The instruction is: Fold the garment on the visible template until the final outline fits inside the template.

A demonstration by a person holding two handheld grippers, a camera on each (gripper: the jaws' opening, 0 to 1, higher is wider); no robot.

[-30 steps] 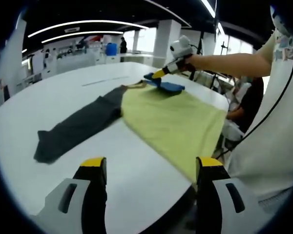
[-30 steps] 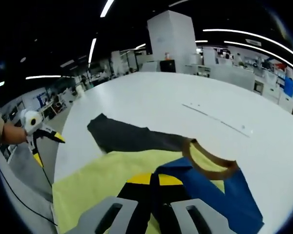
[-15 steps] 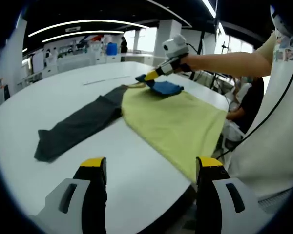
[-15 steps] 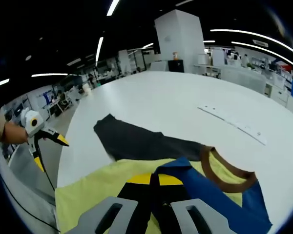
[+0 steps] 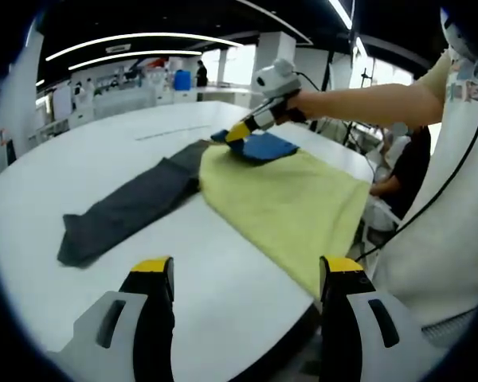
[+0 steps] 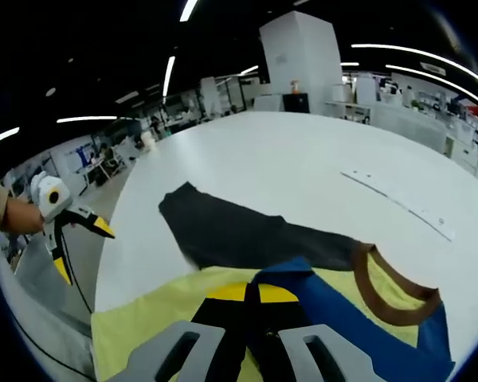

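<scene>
A broad white table (image 5: 103, 151) with a rounded edge sits in a large hall with long ceiling light strips, white columns and distant workbenches; a thin pale strip (image 6: 402, 204) lies on the table top beyond the cloth. The garment (image 5: 291, 199), a soft yellow shirt of matte fabric with a blue sleeve (image 6: 358, 322) and a brown ribbed collar (image 6: 386, 290), lies flat near the table edge closest to the person; its long axis runs from that edge toward the table's middle, collar end farthest from the left gripper view. Touching its far side, a dark grey cloth strip (image 5: 127, 207) stretches away along the table, long and narrow, partly tucked under the yellow fabric. The right gripper (image 5: 237, 132) has its jaws clenched on the blue sleeve, lifting a fold of it above the shirt. The left gripper (image 5: 243, 274) hovers off the table edge, its 2 jaws spread wide and holding nothing.
</scene>
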